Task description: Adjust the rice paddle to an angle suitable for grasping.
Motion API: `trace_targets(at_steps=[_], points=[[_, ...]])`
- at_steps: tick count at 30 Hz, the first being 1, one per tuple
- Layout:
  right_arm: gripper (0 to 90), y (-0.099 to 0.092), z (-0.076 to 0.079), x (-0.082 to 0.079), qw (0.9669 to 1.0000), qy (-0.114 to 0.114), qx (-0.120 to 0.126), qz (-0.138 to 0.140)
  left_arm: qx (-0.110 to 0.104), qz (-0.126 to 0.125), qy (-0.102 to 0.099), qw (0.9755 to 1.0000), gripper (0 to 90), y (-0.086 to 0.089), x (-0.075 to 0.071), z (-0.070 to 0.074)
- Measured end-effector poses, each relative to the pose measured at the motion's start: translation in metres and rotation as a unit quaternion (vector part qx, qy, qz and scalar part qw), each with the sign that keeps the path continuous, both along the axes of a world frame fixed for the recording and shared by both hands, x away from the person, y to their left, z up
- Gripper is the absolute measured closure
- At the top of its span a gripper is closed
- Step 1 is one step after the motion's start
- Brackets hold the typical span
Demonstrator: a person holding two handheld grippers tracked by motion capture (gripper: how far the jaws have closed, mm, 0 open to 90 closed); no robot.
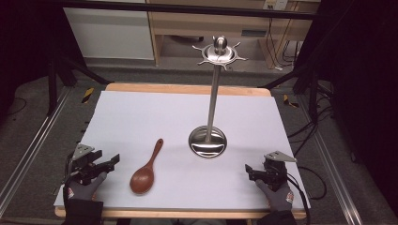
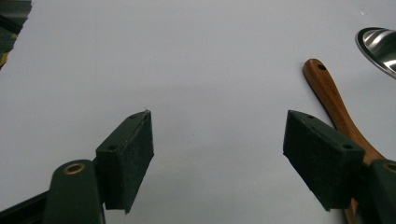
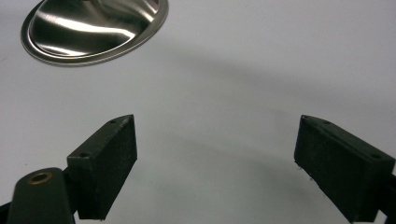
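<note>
Here's the white table top [image 1: 141, 117], and the landmark standing on it is the steel utensil stand [image 1: 212, 93]: a round, dished, mirror-bright base, a slim upright pole, and a crown of short hooks around a ball knob at the top. Nothing hangs from those hooks.

Just left of the stand's base, and a little nearer the person, lies the wooden spoon [image 1: 146, 169]. It's a warm reddish-brown with a glossy finish, flat on the white surface, its broad oval bowl pointing toward the person and its slender handle angling up toward the stand. In the left gripper view the handle end shows a small hanging hole. There's a faint mark along the handle there, but it's too small to read.

Well left of the stand, beyond the spoon, the left gripper [image 1: 107, 166] sits near the table's front corner in a grey-gloved hand, jaws spread wide, nothing between them; the spoon handle runs just past one pad without touching it.

Right of the stand, also toward the front edge, the right gripper [image 1: 250, 171] rests in the other gloved hand, jaws likewise wide apart and empty, aimed at the stand's base. The glove cuff carries a small red-and-white mark, not legible.
</note>
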State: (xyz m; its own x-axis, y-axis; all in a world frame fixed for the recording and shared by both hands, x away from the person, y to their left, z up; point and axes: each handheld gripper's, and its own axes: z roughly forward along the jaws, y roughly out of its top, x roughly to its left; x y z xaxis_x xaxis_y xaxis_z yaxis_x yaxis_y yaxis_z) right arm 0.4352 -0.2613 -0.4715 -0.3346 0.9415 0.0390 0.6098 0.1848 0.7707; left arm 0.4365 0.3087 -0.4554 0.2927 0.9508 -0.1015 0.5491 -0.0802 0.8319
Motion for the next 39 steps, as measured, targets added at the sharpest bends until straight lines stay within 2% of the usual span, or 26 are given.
trace_targets(at_steps=[7, 15, 17, 18, 23, 28, 35, 39], points=[[14.0, -0.002, 0.002, -0.003, 0.9999, -0.002, 0.009, -0.013, 0.002, -0.016, 0.003, 0.9999, 23.7, -0.008, -0.001, 0.003], [14.0, -0.002, 0.005, -0.004, 0.9999, -0.006, 0.0, -0.009, 0.008, -0.036, 0.0, 0.9993, 24.7, -0.02, -0.004, 0.009], [14.0, -0.001, 0.005, -0.004, 0.9999, -0.004, 0.005, -0.01, 0.008, -0.04, 0.0, 0.9991, 24.8, -0.023, -0.004, 0.01], [13.9, 0.0, 0.005, -0.004, 0.9999, -0.006, -0.001, -0.01, 0.011, -0.044, 0.001, 0.999, 24.9, -0.024, -0.004, 0.01], [10.8, 0.001, 0.005, -0.005, 0.9999, -0.003, -0.002, -0.012, 0.013, -0.051, -0.001, 0.9986, 25.5, -0.03, -0.004, 0.013], [8.1, 0.002, 0.004, -0.006, 1.0, 0.002, -0.006, -0.003, 0.018, -0.06, 0.002, 0.998, 27.0, -0.036, -0.003, 0.016], [13.5, 0.005, 0.006, -0.008, 0.9999, -0.004, -0.014, 0.008, 0.026, -0.075, 0.002, 0.9968, 29.0, -0.046, -0.003, 0.022], [13.7, 0.005, 0.005, -0.008, 0.9999, -0.005, -0.01, 0.013, 0.033, -0.082, 0.003, 0.9961, 29.5, -0.052, -0.002, 0.024]])
